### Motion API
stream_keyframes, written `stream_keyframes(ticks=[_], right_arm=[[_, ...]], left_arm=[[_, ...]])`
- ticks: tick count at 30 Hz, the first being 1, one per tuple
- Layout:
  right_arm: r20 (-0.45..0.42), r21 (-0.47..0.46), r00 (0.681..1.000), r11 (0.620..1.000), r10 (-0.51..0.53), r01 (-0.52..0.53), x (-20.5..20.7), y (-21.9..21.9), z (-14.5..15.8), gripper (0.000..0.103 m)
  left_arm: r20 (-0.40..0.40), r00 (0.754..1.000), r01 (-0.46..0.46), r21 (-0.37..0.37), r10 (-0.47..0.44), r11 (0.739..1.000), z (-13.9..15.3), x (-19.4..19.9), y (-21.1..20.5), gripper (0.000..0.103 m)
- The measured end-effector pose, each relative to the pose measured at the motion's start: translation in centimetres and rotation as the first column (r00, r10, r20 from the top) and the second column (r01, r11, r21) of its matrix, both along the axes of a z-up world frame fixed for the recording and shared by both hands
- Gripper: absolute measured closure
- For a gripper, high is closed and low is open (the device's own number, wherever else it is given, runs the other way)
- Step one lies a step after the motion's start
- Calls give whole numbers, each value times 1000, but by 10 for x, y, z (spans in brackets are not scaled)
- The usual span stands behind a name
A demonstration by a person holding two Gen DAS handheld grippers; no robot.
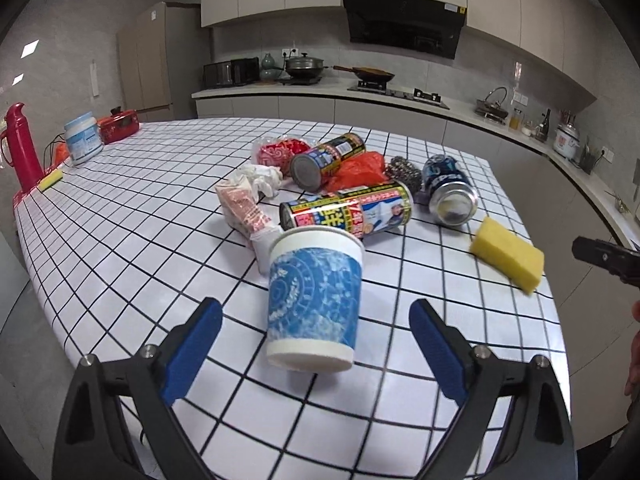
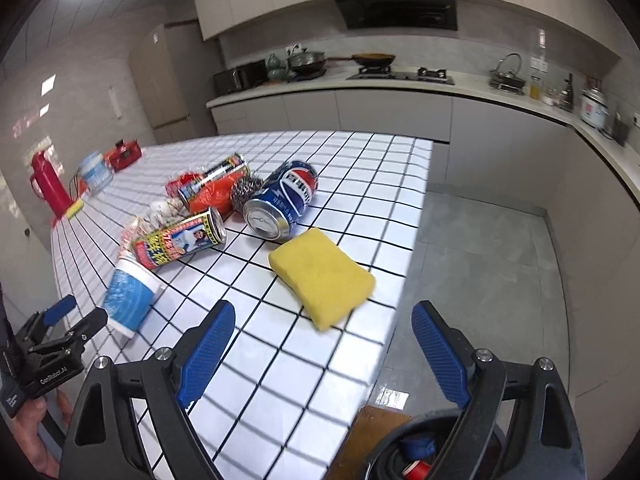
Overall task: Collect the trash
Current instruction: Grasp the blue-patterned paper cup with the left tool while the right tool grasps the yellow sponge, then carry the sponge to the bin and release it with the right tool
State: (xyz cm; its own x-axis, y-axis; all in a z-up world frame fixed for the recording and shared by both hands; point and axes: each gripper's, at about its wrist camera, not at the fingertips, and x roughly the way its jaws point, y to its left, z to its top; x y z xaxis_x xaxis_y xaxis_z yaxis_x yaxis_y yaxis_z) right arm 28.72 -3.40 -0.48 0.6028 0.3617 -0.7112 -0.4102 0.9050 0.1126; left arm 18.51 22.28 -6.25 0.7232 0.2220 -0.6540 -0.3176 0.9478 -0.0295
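Observation:
A blue-and-white paper cup (image 1: 314, 300) lies on the checked table (image 1: 140, 240) with its base toward me. My left gripper (image 1: 316, 306) is open, its blue pads well clear on either side of the cup. A yellow sponge (image 2: 320, 276) lies near the table's right edge. Just short of it, my right gripper (image 2: 324, 308) is open and holds nothing. Behind lie two printed cans (image 1: 348, 210), a Pepsi can (image 2: 280, 204), steel wool (image 2: 246, 192), a red plastic bag (image 1: 358, 172), crumpled tissue (image 1: 262, 176) and a pink wrapper (image 1: 240, 208).
A black bin (image 2: 404, 456) with some items inside stands on the floor below the table's near right corner. A red thermos (image 1: 20, 148), a white tub (image 1: 83, 138) and a red box (image 1: 120, 124) stand at the far left. Kitchen counters run behind and to the right.

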Motion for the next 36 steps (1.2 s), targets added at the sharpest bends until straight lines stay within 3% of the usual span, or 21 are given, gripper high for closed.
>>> stream_keyframes(ticks=[15,19,20,21,24,32,36], right_arm=[[-142,-120,986,988,83,-100,91,47,-81,11],[-148,-143,988,987,49,-71,94,48,-82,12],[-145,-150,989,987,35,-57,93,48,-81,17],[-138,-164,990,985,21,-44,90,48,-80,23],[-143,-149,990,988,14,-35,80,47,-75,33],[-112,-187,993,981,37,-57,69,59,-80,24],[-122,-154,992,987,32,-50,66,55,-73,43]], left_arm=[[-80,997,13,-46,-16,999,-28,30,16,16],[-89,996,13,-70,-19,997,-32,33,19,26],[-90,996,15,-80,-22,997,-33,32,19,35],[-86,996,16,-87,-24,996,-33,31,19,37],[-79,997,13,-97,-21,995,-32,27,20,37],[-111,993,35,-94,-46,995,-36,34,18,38],[-73,996,33,-102,-41,994,-29,25,19,40]])
